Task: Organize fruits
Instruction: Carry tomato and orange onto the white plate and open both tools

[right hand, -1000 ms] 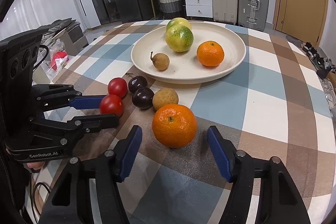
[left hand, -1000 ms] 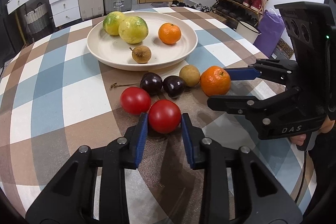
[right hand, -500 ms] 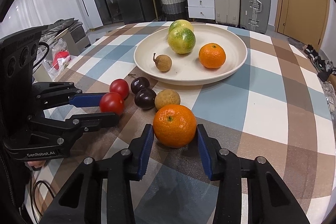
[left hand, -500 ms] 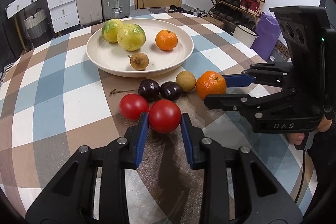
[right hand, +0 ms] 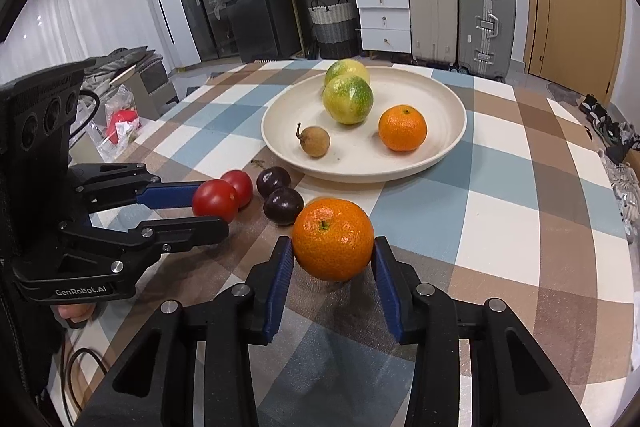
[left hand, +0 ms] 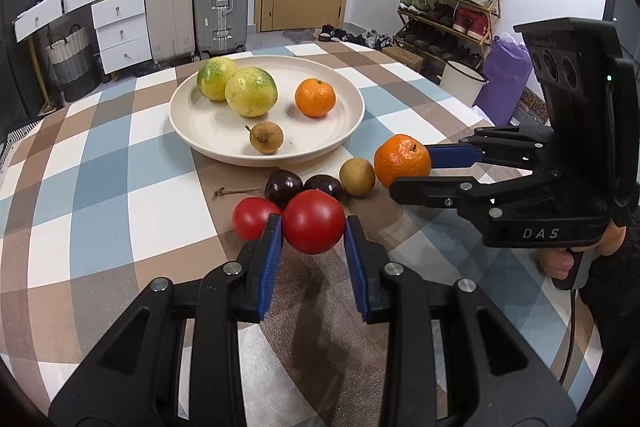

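Nearest, the left gripper [left hand: 314,239] is clamped on a red tomato [left hand: 314,221], its blue pads pressing both sides, and the right gripper [right hand: 332,259] likewise squeezes a tangerine [right hand: 333,239] between its pads. Just beyond, on the checked tablecloth [left hand: 104,195], lie a second tomato [left hand: 253,218], two dark purple fruits [left hand: 284,186] and a small brown fruit [left hand: 357,177]. Farther off sits the cream plate [left hand: 192,131], holding two yellow-green citrus [left hand: 251,91], another tangerine [left hand: 315,97] and a brown stemmed fruit [left hand: 267,137].
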A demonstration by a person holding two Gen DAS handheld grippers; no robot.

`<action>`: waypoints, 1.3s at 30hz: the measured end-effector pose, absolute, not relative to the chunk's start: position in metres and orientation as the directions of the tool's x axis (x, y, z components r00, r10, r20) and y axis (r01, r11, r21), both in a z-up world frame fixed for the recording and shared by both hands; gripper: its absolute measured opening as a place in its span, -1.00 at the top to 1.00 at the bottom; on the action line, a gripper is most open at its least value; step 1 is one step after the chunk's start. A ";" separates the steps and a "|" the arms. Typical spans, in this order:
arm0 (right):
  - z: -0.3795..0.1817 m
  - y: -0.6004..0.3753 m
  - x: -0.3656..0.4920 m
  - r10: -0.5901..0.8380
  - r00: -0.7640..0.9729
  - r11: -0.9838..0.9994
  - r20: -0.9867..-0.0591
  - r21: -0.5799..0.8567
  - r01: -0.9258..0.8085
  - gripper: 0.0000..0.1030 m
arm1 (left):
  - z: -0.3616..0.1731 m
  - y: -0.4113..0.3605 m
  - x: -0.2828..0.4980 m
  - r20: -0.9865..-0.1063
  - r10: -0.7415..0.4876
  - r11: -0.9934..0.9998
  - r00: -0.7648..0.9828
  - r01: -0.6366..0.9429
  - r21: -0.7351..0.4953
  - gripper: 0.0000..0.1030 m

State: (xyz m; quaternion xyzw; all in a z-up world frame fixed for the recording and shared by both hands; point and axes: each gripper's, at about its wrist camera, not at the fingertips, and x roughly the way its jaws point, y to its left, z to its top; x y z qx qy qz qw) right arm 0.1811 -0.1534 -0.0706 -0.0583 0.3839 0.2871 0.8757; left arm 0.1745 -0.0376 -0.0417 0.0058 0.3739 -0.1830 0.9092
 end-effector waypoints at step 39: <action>0.015 -0.167 0.196 0.482 0.657 0.846 -0.579 0.113 -0.521 0.21 | 0.061 -0.021 0.192 -0.502 -0.216 0.976 0.837 0.200 -0.086 0.45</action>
